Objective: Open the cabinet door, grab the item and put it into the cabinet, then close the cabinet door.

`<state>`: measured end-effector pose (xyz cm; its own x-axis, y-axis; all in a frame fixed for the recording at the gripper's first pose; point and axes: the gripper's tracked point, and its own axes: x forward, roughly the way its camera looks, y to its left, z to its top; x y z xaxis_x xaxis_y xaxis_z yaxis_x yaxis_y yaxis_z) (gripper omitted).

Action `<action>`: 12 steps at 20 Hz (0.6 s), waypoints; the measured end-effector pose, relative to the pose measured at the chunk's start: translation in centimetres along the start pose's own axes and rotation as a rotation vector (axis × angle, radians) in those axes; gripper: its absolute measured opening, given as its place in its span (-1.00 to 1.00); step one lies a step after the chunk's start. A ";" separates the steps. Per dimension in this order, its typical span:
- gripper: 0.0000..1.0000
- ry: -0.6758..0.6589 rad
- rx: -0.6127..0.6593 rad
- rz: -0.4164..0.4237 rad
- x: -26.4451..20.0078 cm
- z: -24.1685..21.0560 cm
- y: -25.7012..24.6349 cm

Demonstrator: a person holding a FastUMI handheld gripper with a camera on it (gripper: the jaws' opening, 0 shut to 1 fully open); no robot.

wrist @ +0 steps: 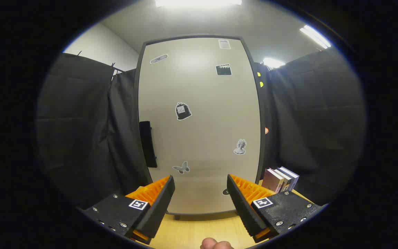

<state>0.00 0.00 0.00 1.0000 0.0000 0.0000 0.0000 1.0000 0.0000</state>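
**Gripper view: facing the shut cabinet, nothing in hand**

Gripper view is looking straight at the tall beige cabinet door with a dark frame (199,124), standing closed well beyond the fingers and dotted with small grey stickers. Its black vertical bar handle (148,143) is sitting on the door's left edge, ahead and to the left of the left finger, which suggests the door is hinged on the right and is meant to be pulled from that side.

Resting on the pale wooden tabletop (199,231) under the fingers, the cabinet is standing upright. A short row of upright books with pink, white and dark covers (281,179) is waiting just beyond the right finger, beside the cabinet's right edge; this is probably the item to stow, kept close for an easy reach.

The gripper (200,193) is hovering released, fingers spread wide with nothing between them, likely ready for the handle first. A fingertip of the person's hand (216,244) is peeking in below.
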 end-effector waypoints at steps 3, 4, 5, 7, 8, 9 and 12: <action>0.89 -0.013 -0.024 0.008 -0.1 0.2 0.0; 0.88 -0.019 -0.025 0.010 -0.2 0.3 0.0; 0.89 -0.025 -0.022 0.012 -0.2 0.5 0.0; 0.88 -0.024 0.006 0.014 -0.3 0.6 -0.1; 0.88 -0.016 0.020 0.009 -0.4 0.5 -0.3; 0.89 -0.008 0.028 0.013 -0.3 0.4 -0.3; 0.88 0.014 0.019 0.027 -0.3 0.0 -0.4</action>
<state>-0.35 -0.38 0.02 0.9996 0.0268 -0.0133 -0.0265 0.9995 0.0194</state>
